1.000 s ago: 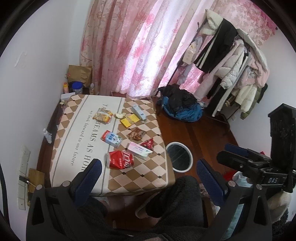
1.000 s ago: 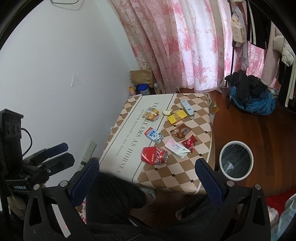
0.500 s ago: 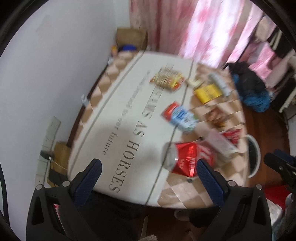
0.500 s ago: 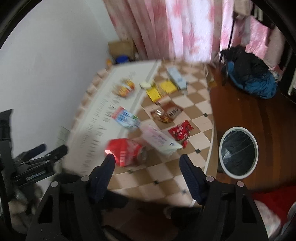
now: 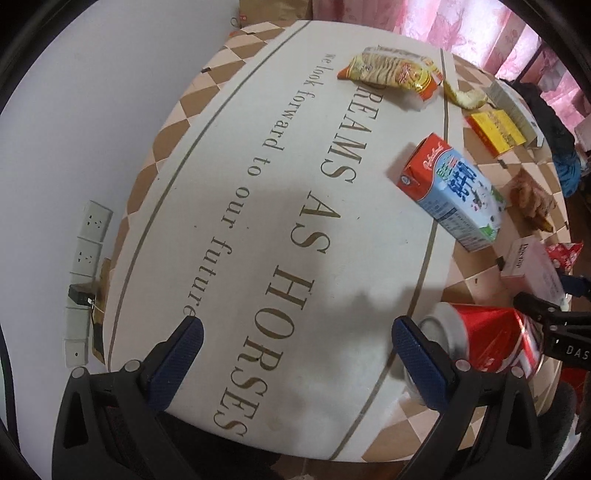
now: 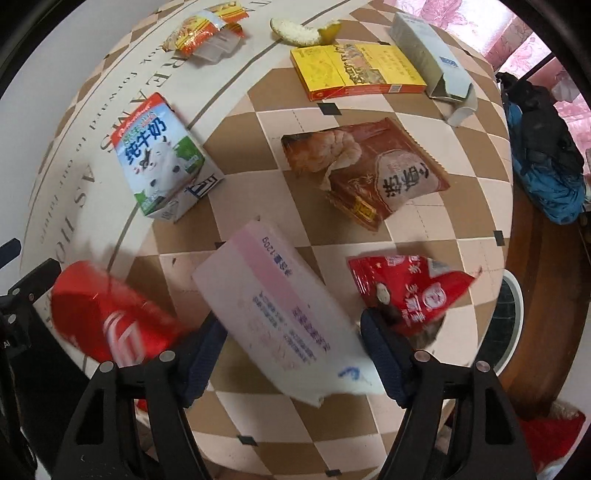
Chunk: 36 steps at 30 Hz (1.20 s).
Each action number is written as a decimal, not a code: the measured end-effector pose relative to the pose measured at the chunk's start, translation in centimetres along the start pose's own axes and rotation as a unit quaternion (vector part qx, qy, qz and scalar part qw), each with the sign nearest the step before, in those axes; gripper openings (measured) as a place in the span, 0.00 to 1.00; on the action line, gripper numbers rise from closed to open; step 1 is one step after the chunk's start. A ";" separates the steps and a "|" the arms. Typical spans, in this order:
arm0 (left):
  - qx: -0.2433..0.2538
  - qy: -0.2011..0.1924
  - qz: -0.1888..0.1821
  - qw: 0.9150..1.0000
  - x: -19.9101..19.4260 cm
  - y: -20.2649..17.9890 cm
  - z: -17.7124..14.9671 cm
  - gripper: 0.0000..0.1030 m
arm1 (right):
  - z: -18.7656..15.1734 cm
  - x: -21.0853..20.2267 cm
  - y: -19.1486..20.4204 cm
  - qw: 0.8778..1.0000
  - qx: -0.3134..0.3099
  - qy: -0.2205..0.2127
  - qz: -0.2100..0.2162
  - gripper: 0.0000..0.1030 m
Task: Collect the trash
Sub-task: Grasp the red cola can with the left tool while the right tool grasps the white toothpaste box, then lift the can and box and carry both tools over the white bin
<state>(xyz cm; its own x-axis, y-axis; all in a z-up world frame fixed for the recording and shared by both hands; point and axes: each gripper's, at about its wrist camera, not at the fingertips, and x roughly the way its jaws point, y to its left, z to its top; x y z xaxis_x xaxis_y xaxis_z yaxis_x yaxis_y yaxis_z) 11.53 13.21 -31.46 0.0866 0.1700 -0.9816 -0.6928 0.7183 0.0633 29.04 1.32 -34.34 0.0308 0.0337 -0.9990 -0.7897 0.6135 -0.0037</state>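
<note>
Trash lies scattered on a printed tablecloth (image 5: 258, 221). My right gripper (image 6: 291, 350) points straight down, its jaws opening, with a white and pink box (image 6: 280, 306) lying between the fingers. I see no pad pressing on it. A red can (image 6: 110, 317) lies just left of it and a red packet (image 6: 406, 291) just right. My left gripper (image 5: 299, 350) hangs open over bare cloth, nothing between its fingers. The red can (image 5: 487, 336) sits just outside its right finger. A milk carton (image 5: 454, 192) lies further back.
Further back lie a brown snack packet (image 6: 369, 166), a yellow box (image 6: 354, 72), a grey carton (image 6: 428, 55), a peel (image 6: 303, 33) and a noodle wrapper (image 5: 391, 72). A white-rimmed bin (image 6: 513, 295) stands on the floor beside the table. Wall sockets (image 5: 88, 251) are at the left.
Both grippers have dropped from high above the room to just over the table and tilted downward. The right jaws have narrowed and now straddle the white and pink box.
</note>
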 end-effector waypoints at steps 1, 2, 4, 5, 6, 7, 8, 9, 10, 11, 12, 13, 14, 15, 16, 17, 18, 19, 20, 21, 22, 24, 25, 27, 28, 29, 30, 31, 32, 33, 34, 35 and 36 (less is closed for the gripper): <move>0.007 -0.003 0.000 1.000 0.0 -0.2 0.0 1.00 | 0.0 0.1 -0.1 1.000 0.002 -0.003 0.003 0.72; 0.023 -0.011 0.001 1.000 -0.4 -0.6 0.0 1.00 | 0.0 0.0 -0.3 1.000 0.006 -0.005 0.005 0.68; 0.052 -0.025 0.000 0.998 -1.5 -1.4 -0.1 1.00 | -0.7 -0.5 -1.0 0.999 0.025 -0.007 0.020 0.66; 0.080 -0.038 -0.006 0.996 -2.5 -2.2 -0.2 1.00 | -1.2 -0.7 -1.2 0.999 0.032 -0.009 0.025 0.64; 0.102 -0.049 -0.008 0.994 -3.3 -2.8 -0.3 1.00 | -1.8 -1.1 -1.5 0.999 0.041 -0.013 0.027 0.63; 0.130 -0.059 -0.014 0.990 -4.1 -3.5 -0.5 1.00 | -2.6 -1.5 -2.0 0.998 0.051 -0.016 0.029 0.60; 0.175 -0.072 -0.022 0.982 -5.2 -4.8 -0.8 1.00 | -3.4 -1.8 -2.4 0.997 0.064 -0.018 0.034 0.58; 0.209 -0.082 -0.022 0.974 -5.9 -5.7 -1.2 1.00 | -4.6 -2.0 -2.9 0.996 0.080 -0.019 0.041 0.58; 0.244 -0.087 -0.021 0.966 -6.4 -6.6 -1.6 1.00 | -5.8 -2.1 -3.4 0.994 0.096 -0.019 0.044 0.58; 0.298 -0.088 -0.024 0.950 -6.9 -8.0 -2.3 1.00 | -6.7 -2.2 -3.6 0.993 0.107 -0.020 0.044 0.57; 0.333 -0.088 -0.025 0.939 -7.0 -8.8 -2.8 1.00 | -7.9 -2.1 -4.1 0.991 0.123 -0.020 0.043 0.57; 0.376 -0.086 -0.023 0.922 -6.9 -9.9 -3.5 1.00 | -9.3 -1.9 -4.7 0.989 0.143 -0.018 0.038 0.57; 0.403 -0.082 -0.021 0.911 -6.8 -10.7 -3.6 1.00 | -10.4 -2.0 -4.7 0.987 0.157 -0.017 0.034 0.57; 0.442 -0.070 -0.017 0.894 -6.3 -11.8 -4.4 1.00 | -11.6 -1.6 -5.5 0.983 0.179 -0.018 0.028 0.57; 0.468 -0.061 -0.014 0.881 -6.0 -12.5 -4.7 1.00 | -12.6 -1.3 -6.2 0.979 0.200 -0.020 0.021 0.57; 0.502 -0.047 -0.008 0.864 -5.1 -13.3 -5.1 1.00 | -13.5 -1.0 -7.0 0.975 0.220 -0.021 0.017 0.57; 0.520 -0.039 -0.002 0.853 -4.6 -13.8 -5.3 1.00 | -14.1 -0.8 -7.6 0.971 0.236 -0.022 0.017 0.57; 0.535 -0.033 0.007 0.844 -4.0 -14.3 -5.4 1.00 | -14.7 -0.4 -8.1 0.968 0.250 -0.019 0.023 0.57; 0.548 -0.024 0.014 0.836 -3.4 -14.7 -5.3 1.00 | -15.2 -0.1 -8.6 0.965 0.260 -0.018 0.031 0.57; 0.561 -0.014 0.018 0.828 -2.7 -15.1 -5.3 1.00 | -15.6 0.0 -9.0 0.963 0.268 -0.020 0.038 0.58; 0.568 -0.007 0.023 0.823 -2.1 -15.4 -5.3 1.00 | -15.7 0.0 -9.0 0.962 0.267 -0.022 0.040 0.58; 0.580 0.003 0.034 0.814 -1.0 -15.7 -5.1 1.00 | -15.8 0.1 -9.1 0.962 0.267 -0.022 0.047 0.58; 0.583 0.007 0.035 0.812 -0.6 -15.8 -4.9 1.00 | -15.9 0.1 -9.4 0.962 0.268 -0.021 0.052 0.58; 0.578 0.017 0.029 0.815 0.2 -16.0 -4.4 0.93 | -15.8 0.3 -9.5 0.960 0.272 -0.018 0.062 0.58; 0.573 0.018 0.026 0.819 0.3 -15.9 -4.1 0.92 | -15.3 0.3 -9.9 0.960 0.273 -0.016 0.064 0.58; 0.565 0.015 0.022 0.825 0.3 -15.7 -3.8 0.92 | -15.1 0.3 -10.0 0.960 0.273 -0.016 0.065 0.58; 0.550 0.018 0.007 0.835 0.1 -15.3 -3.4 0.91 | -14.5 0.2 -10.3 0.960 0.271 -0.016 0.067 0.58; 0.537 0.025 -0.007 0.843 0.0 -15.0 -3.1 0.91 | -13.8 0.2 -10.4 0.961 0.268 -0.017 0.068 0.58; 0.513 0.031 -0.013 0.858 -0.1 -14.4 -2.7 0.91 | -13.6 0.2 -10.3 0.962 0.264 -0.020 0.066 0.58; 0.497 0.036 -0.018 0.867 -0.2 -14.0 -2.4 0.90 | -13.2 0.2 -10.7 0.963 0.261 -0.021 0.066 0.57; 0.478 0.044 -0.025 0.877 -0.2 -13.5 -2.1 0.90 | -13.0 0.2 -10.5 0.964 0.257 -0.023 0.068 0.57; 0.438 0.061 -0.023 0.897 0.1 -12.5 -1.6 0.90 | -12.8 0.1 -10.1 0.964 0.253 -0.026 0.071 0.55; 0.405 0.072 -0.021 0.911 0.3 -11.6 -1.2 0.89 | -12.8 0.2 -9.8 0.965 0.249 -0.028 0.072 0.54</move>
<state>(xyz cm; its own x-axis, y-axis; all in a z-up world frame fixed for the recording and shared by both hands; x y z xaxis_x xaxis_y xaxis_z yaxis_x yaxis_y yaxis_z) 18.79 4.12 -32.70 -0.0349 0.0817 -0.9960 0.0703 0.9944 0.0791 29.00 -14.77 -35.08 -0.0133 0.1820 -0.9832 -0.3969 0.9016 0.1722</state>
